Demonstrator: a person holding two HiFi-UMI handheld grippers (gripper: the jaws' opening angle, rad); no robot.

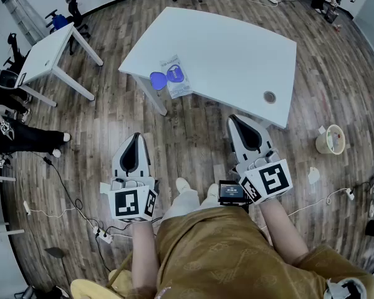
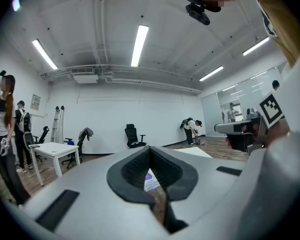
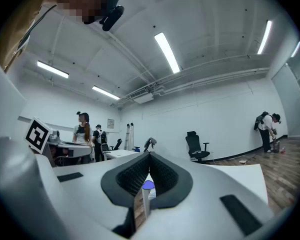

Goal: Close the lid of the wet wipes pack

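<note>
Approach seemed your step: left gripper point(image 1: 135, 137) and right gripper point(image 1: 235, 119) hung short of the white table point(image 1: 237, 55), jaws together, empty. Wet wipes pack point(image 1: 178, 83) lay at its near-left edge, lid point(image 1: 157, 78) flipped open; reach there next.

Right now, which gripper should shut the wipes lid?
Probably left. The open blue lid lies flipped out on the left side of the wet wipes pack, nearer the left gripper. The right gripper is farther across. Both have shut, empty jaws.
</note>
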